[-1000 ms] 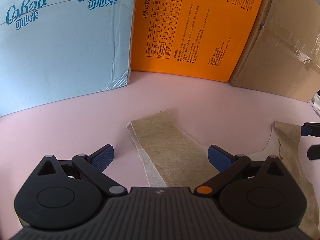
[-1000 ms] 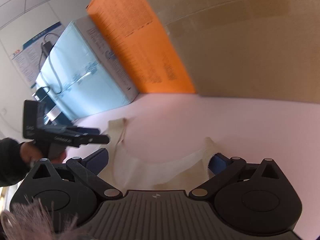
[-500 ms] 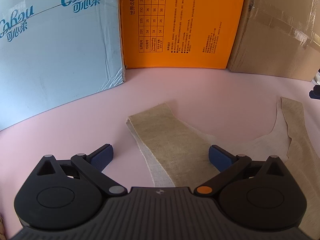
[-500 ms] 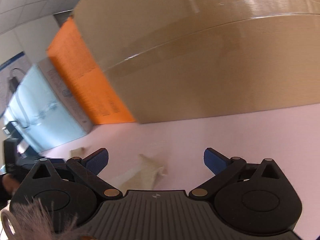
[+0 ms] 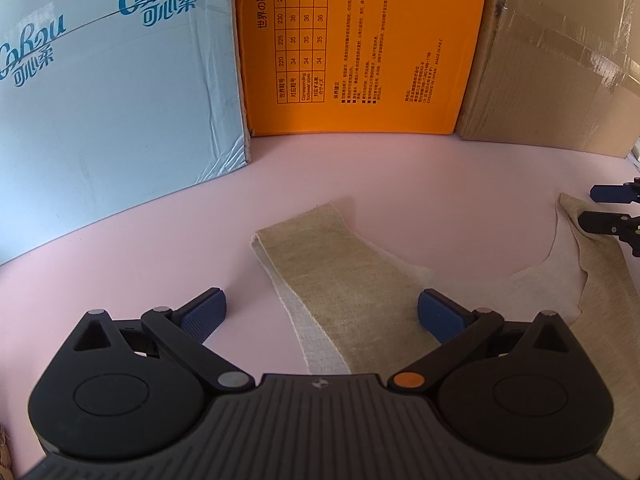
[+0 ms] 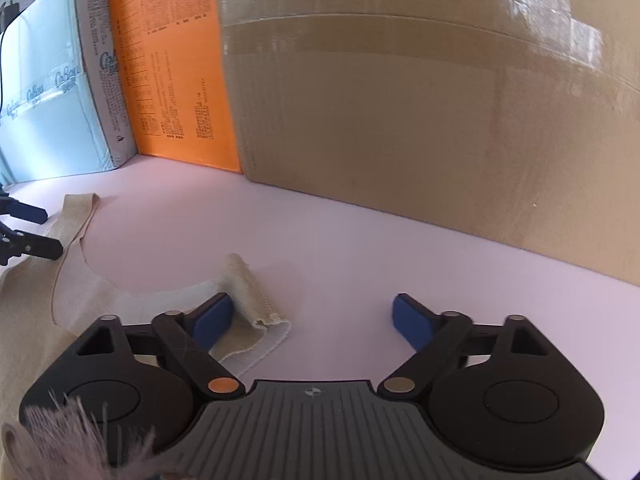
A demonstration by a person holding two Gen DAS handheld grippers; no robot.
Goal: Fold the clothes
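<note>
A beige sleeveless top [image 5: 352, 280] lies flat on the pink table [image 5: 160, 264], its two shoulder straps pointing toward the boxes. My left gripper [image 5: 320, 312] is open, its fingers on either side of the left strap, low over the table. My right gripper [image 6: 312, 316] is open and empty; the right strap's end [image 6: 256, 304] lies beside its left finger [image 6: 212, 320]. In the left wrist view the right gripper [image 5: 612, 208] shows at the right edge, over the right strap [image 5: 600, 272]. In the right wrist view the left gripper [image 6: 24, 232] shows at the left edge.
Three boxes stand along the back of the table: a light blue carton [image 5: 112, 92], an orange shoe box [image 5: 360, 44] and a brown cardboard box [image 5: 560, 60]. The brown box [image 6: 420, 112] is close in front of my right gripper.
My right gripper has swung right then back and come down beside the right strap end. My left gripper has shifted slightly, staying open over the left strap.
</note>
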